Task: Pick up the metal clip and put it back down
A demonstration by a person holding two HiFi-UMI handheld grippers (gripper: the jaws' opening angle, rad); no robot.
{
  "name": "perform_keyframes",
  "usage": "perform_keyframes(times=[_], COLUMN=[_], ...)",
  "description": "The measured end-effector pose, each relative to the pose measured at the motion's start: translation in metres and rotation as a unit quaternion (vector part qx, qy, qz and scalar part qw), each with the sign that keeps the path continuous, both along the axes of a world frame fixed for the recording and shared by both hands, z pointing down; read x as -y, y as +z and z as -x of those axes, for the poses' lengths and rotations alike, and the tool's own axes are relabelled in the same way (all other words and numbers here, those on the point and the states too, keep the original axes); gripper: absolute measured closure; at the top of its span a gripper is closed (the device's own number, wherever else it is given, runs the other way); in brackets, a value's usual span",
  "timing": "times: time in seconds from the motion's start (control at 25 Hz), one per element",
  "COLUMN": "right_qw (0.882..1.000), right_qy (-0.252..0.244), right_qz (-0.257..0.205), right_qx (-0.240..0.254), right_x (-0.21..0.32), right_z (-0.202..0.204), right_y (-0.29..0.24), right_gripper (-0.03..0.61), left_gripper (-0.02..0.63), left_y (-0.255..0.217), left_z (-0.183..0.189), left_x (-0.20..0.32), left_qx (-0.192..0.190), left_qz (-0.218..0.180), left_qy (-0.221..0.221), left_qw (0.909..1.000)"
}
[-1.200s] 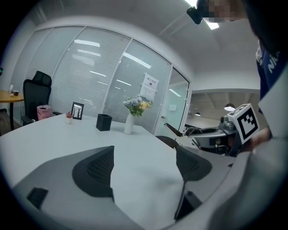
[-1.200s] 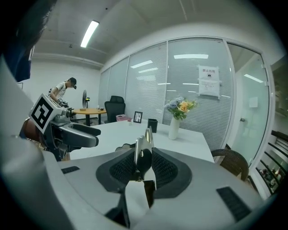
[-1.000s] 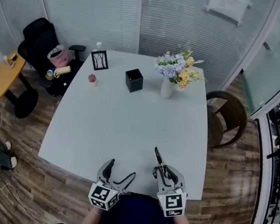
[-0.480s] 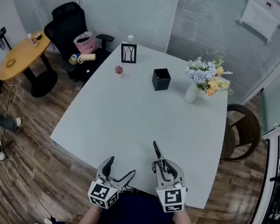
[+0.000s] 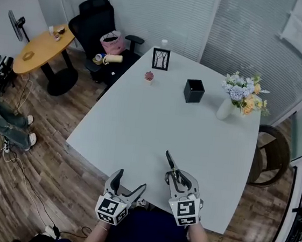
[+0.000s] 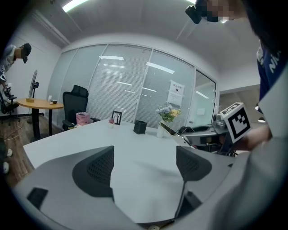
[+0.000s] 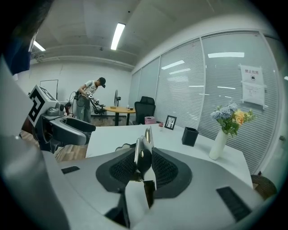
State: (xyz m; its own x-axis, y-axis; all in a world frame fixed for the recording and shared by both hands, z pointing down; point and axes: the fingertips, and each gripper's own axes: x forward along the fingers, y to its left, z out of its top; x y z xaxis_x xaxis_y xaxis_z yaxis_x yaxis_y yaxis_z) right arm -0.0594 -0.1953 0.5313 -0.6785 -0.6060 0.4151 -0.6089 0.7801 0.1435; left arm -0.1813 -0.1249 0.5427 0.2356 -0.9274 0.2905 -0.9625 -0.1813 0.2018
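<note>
1. Currently the right claw [image 7: 143, 167] is nearly closed, pads clamped on the metal clip [image 7: 140, 152]; the clip stands on edge between them, tip poking out past the jaws.
2. Clip is held over the near edge of the bench [image 5: 156, 124].
3. Left claw [image 6: 146, 164] gapes wide with nothing in it, just beside the right one.
4. Far side of bench: black box [image 5: 194, 90], vase of flowers [image 5: 225, 107], picture frame [image 5: 161, 58].

The head view swung leftward, so the tabletop [image 5: 155, 129], black box [image 5: 194, 90] and vase of flowers [image 5: 234, 103] slid right, while the round yellow table [image 5: 43, 48] came further into frame.
</note>
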Motion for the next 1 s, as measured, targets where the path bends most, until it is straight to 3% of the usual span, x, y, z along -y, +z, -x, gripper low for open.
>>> perform_keyframes(times=[0.56,1.0], right_qw=[0.997,0.987], right_qy=[-0.014,-0.006], right_qz=[-0.021,-0.005], right_qx=[-0.074,-0.164], right_x=[0.069,0.127], right_z=[0.044,0.046], right_y=[0.033,0.087], right_gripper=[0.466,0.466], left_gripper=[0.183,0.183], left_y=[0.001,0.007], left_z=[0.041,0.053], left_x=[-0.003,0.002], left_qx=[0.002,0.001], left_qz=[-0.005,0.002], left_qy=[-0.039,-0.060], left_qw=[0.9992,0.9982])
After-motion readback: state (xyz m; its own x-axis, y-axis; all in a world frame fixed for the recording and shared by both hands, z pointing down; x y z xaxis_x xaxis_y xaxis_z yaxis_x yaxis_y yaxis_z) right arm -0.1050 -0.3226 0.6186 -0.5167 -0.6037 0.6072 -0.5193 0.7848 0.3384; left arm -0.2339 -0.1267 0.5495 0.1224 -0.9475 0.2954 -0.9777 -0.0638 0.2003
